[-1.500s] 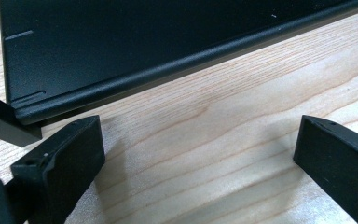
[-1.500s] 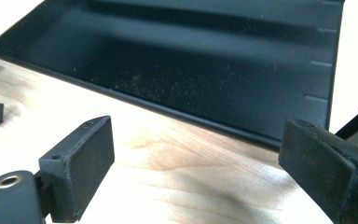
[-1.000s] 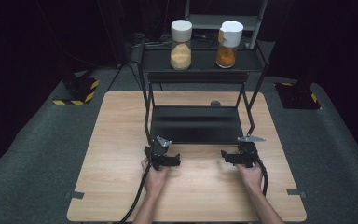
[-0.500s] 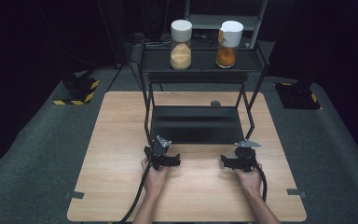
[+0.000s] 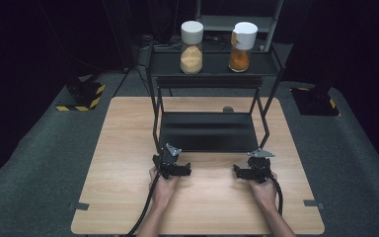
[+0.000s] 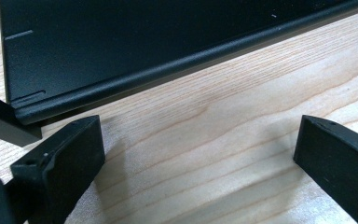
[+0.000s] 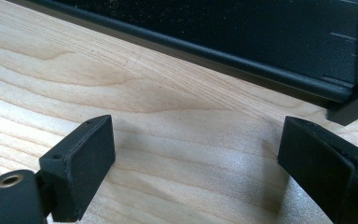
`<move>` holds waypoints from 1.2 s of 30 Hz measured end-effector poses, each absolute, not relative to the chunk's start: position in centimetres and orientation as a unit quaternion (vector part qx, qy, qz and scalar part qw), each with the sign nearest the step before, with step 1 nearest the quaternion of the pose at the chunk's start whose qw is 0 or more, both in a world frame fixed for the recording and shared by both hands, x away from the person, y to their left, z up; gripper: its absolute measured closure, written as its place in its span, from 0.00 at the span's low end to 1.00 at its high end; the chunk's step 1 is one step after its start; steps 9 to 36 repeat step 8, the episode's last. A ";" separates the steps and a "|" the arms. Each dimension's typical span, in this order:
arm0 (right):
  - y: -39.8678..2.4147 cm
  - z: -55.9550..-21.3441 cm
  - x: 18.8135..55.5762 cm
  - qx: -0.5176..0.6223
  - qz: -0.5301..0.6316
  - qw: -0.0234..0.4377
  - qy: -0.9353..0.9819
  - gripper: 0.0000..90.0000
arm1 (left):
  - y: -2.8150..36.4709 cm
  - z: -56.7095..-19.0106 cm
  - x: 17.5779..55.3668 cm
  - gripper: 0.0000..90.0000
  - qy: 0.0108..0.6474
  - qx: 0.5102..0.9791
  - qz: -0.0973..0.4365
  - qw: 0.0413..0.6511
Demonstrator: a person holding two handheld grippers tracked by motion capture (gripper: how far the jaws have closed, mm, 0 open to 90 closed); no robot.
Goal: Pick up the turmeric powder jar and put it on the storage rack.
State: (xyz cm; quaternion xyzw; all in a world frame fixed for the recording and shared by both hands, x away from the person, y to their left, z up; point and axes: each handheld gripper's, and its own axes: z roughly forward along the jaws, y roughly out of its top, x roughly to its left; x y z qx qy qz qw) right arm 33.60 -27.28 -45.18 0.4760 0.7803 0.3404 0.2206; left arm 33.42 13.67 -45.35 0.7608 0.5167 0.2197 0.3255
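Note:
My left gripper point(image 5: 171, 164) rests low over the wooden table point(image 5: 128, 148), just in front of the black rack's lower shelf point(image 5: 207, 131), near its left front leg point(image 6: 4, 121). Its jaws stand wide apart, and the left gripper point(image 6: 200, 140) has only bare wood between them. My right gripper point(image 5: 253, 168) sits by the shelf's right front corner point(image 7: 345, 88). The right gripper point(image 7: 198, 135) is open too; its jaws have just been opening, with nothing between them. Both point at the shelf's front edge point(image 6: 168, 70).
The rack's top shelf point(image 5: 212, 66) holds two white-lidded jars, one with pale orange powder point(image 5: 191, 47) and one with darker orange contents point(image 5: 241, 44). A small dark disc point(image 5: 228, 109) lies on the table behind the rack. Grey floor surrounds the table.
My right gripper has shifted slightly toward me, and its grey top plate now sits a little lower in the high view. The left gripper has stayed put.

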 end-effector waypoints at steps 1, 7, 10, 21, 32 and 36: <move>-27.2 -45.2 33.6 0.478 0.339 0.221 0.780 0.10 | 13.7 -45.3 33.4 0.02 0.517 0.761 0.220 0.326; -27.0 -45.1 33.7 0.480 0.337 0.221 0.779 0.08 | 13.9 -45.0 33.8 0.01 0.509 0.771 0.209 0.320; -27.0 -45.1 33.7 0.481 0.337 0.220 0.779 0.08 | 14.1 -44.5 34.1 0.01 0.510 0.775 0.198 0.316; -27.0 -45.1 33.7 0.481 0.337 0.220 0.779 0.08 | 14.1 -44.5 34.1 0.01 0.510 0.775 0.198 0.316; -27.0 -45.1 33.7 0.481 0.337 0.220 0.779 0.08 | 14.1 -44.5 34.1 0.01 0.510 0.775 0.198 0.316; -27.0 -45.1 33.7 0.481 0.337 0.220 0.779 0.08 | 14.1 -44.5 34.1 0.01 0.510 0.775 0.198 0.316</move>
